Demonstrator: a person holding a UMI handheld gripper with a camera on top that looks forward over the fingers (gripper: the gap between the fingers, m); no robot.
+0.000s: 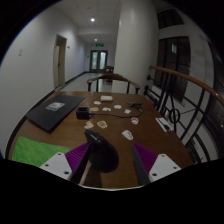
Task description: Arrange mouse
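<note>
A black mouse (100,156) lies on the brown wooden table (150,135), between my gripper's fingers. My gripper (110,150) is open. The mouse sits close against the left purple pad (70,158), and a strip of table shows between it and the right purple pad (148,156). The mouse's near end is hidden below the fingers. A thin dark stalk runs from the mouse's far end toward a small beige item (97,125) just ahead.
A black laptop (55,110) lies beyond the fingers to the left, with a green cloth (33,150) nearer. A small dark cup (83,113) and several small white items (106,98) are scattered beyond. A railing (185,95) runs along the right.
</note>
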